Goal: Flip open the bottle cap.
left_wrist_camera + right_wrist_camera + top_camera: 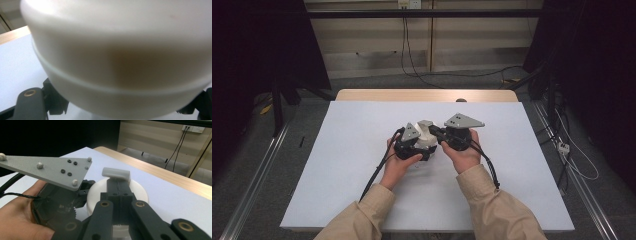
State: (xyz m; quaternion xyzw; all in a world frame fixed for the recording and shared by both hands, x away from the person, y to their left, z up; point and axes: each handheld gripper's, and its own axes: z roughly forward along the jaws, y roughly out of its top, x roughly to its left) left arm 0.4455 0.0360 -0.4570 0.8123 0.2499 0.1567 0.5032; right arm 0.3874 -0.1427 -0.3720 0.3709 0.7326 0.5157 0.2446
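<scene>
A white round container (428,142) with a white lid (137,189) and a grey handle (116,173) sits mid-table. My left gripper (416,150) clasps the container's body from the left. In the left gripper view the container's wall (120,50) bulges between the two black fingers (28,105), which press its sides. My right gripper (438,134) comes in from the right, and its jaws (117,185) are pressed together at the grey handle on top of the lid. The left gripper's grey plate (50,168) and the hand holding it lie just left of the lid.
A white sheet (362,150) covers the table, and a wooden edge (427,95) shows at the far side. Cables (377,172) trail back from both grippers along the sleeves. Dark stands and floor cables surround the table.
</scene>
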